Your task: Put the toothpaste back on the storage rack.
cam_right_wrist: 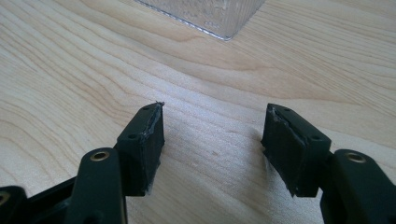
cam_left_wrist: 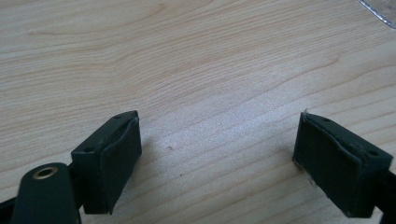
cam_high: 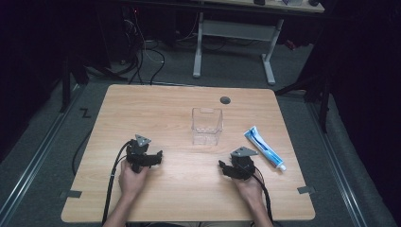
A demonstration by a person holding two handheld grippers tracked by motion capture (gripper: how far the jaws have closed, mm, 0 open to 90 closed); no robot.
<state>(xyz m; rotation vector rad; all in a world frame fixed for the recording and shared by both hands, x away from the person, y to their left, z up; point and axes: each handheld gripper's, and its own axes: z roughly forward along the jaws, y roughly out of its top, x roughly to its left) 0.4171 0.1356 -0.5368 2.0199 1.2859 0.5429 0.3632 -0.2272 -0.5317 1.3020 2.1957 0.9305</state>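
Both hand-held grippers, left [cam_high: 153, 157] and right [cam_high: 227, 169], are resting wide open and empty on the worktop [cam_high: 142, 109], below the clear container [cam_high: 206, 126] at frame centre.

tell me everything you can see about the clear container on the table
The clear container is a small, square, open-topped box that looks like transparent plastic, and appears empty. It stands upright near the middle of the wooden table, touching nothing else. Its lower corner shows in the right gripper view, resting flat on the wood.

Clear container [cam_right_wrist: 205, 16] cut off above.
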